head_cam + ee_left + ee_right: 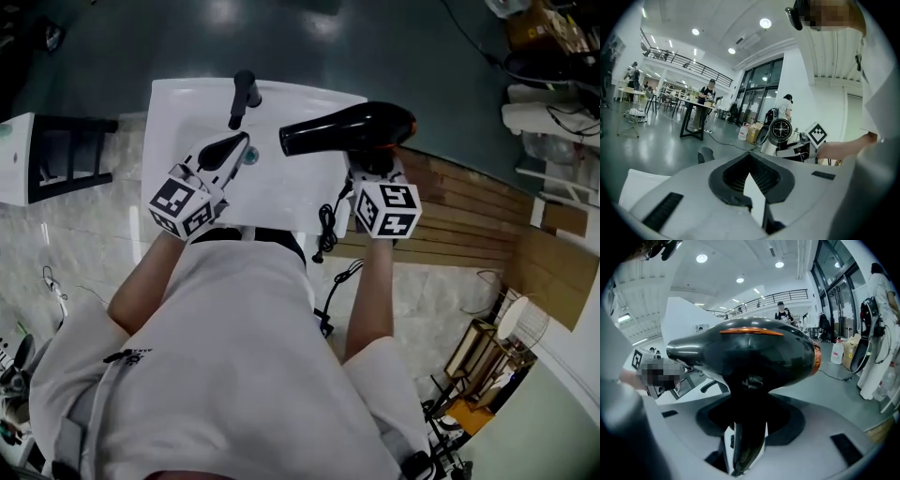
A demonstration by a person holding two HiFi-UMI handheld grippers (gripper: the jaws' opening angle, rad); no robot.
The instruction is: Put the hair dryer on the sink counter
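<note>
A black hair dryer with an orange ring hangs over the right edge of the white sink counter, its nozzle pointing left. My right gripper is shut on its handle from below. In the right gripper view the handle stands between the pads and the dryer body fills the middle. The cord dangles in front of the counter. My left gripper hovers over the basin, shut and holding nothing. From the left gripper view the dryer's round end shows to the right.
A black faucet rises at the back of the basin, just beyond the left gripper. A black-framed stand sits left of the counter. Wooden planks lie to the right, and clutter fills the lower right corner.
</note>
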